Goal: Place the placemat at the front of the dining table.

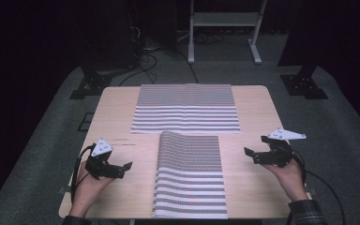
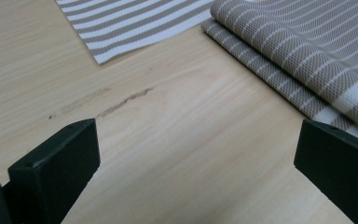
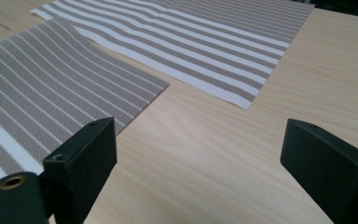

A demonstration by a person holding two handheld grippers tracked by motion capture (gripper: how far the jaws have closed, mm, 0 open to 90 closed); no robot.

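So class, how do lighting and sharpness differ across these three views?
High view: the table is lit while the room around it falls dark, and fine stripes on the far mat shimmer into moiré. Left gripper view: the folded mat is crisp and the jaws softer. Right gripper view: even light, faint shadows.

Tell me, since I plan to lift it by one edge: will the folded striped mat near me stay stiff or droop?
The folded mat probably droops: its fold curves softly. Thin woven mesh suggests lightness. It may slide on the smooth table.
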